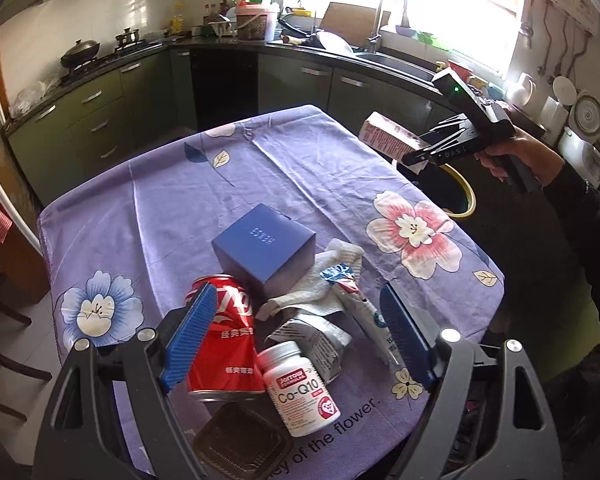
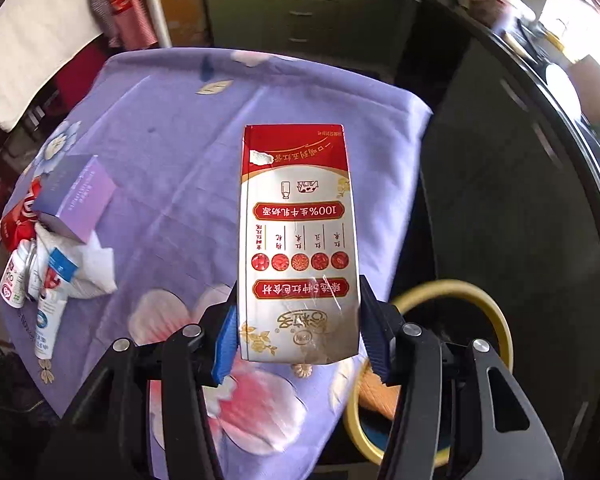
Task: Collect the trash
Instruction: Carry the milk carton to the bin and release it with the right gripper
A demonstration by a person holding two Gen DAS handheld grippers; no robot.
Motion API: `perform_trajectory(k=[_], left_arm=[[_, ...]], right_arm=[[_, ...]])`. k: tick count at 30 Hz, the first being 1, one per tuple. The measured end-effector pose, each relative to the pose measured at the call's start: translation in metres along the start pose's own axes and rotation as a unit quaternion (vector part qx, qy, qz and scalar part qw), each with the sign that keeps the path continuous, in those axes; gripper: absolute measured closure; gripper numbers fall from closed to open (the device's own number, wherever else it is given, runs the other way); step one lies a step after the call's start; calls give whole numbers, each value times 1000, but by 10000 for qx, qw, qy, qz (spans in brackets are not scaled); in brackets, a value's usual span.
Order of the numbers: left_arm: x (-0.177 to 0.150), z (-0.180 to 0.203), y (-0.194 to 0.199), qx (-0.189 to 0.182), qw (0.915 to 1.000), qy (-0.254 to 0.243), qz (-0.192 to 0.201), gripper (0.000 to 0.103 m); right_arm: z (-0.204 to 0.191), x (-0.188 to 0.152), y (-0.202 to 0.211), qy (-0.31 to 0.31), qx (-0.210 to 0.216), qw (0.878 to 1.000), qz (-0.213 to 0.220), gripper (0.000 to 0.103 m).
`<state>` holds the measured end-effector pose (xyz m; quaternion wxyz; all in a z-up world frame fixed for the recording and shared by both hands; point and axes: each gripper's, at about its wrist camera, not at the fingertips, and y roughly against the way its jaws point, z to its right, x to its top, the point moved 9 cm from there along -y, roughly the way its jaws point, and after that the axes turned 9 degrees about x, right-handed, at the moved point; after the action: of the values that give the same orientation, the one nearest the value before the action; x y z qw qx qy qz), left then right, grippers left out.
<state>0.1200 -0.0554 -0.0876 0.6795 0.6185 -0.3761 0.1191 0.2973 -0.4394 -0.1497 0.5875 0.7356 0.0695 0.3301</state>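
Observation:
My right gripper [image 2: 298, 340] is shut on a red and white milk carton [image 2: 298, 240] and holds it in the air over the table's right edge, above a yellow-rimmed trash bin [image 2: 496, 320]. It also shows in the left wrist view [image 1: 416, 156] with the carton [image 1: 384, 136] and the bin [image 1: 468, 196]. My left gripper [image 1: 296, 328] is open over a pile on the purple flowered cloth [image 1: 180, 184]: a red cola can [image 1: 224, 344], a white pill bottle [image 1: 300, 388], a blue box [image 1: 264, 248], crumpled tissue [image 1: 324, 284], a toothpaste tube [image 1: 360, 308] and a foil packet [image 1: 320, 340].
A dark plastic container [image 1: 240, 444] lies at the table's near edge. Green kitchen cabinets [image 1: 100, 120], a stove with pans and a sink [image 1: 392, 60] run behind the table. A chair with red cloth stands at the left.

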Motion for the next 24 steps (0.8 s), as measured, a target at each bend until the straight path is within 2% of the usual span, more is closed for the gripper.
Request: perform_trajectory(k=[2, 6, 11, 13, 14, 15, 17, 20, 24], left_arm=[[2, 10, 1, -45, 9999, -118, 51, 18], [5, 24, 1, -97, 9995, -288, 58, 17], [4, 31, -3, -42, 9990, -442, -44, 16], [3, 31, -5, -8, 9988, -480, -82, 15], [3, 31, -6, 1, 9987, -500, -104, 14], [2, 31, -7, 3, 9986, -521, -125, 13], [1, 29, -10, 14, 9983, -561, -156, 13], [-1, 26, -16, -61, 9980, -592, -214, 13], [-1, 19, -30, -248, 9969, -670, -337, 13]], right_arm=[[37, -28, 8, -489, -234, 9985, -88, 50], [103, -82, 9, -1376, -626, 9880, -326, 50], [157, -119, -2, -2229, -810, 9708, -362, 50], [171, -125, -7, -2400, -846, 9666, -319, 44], [176, -129, -7, -2461, -894, 9646, -297, 30], [181, -131, -6, -2519, -997, 9623, -263, 29], [184, -136, 1, -2629, -1052, 9589, -171, 29], [172, -139, 14, -2769, -882, 9568, 75, 29], [124, -142, 36, -2688, -526, 9599, 595, 29]])
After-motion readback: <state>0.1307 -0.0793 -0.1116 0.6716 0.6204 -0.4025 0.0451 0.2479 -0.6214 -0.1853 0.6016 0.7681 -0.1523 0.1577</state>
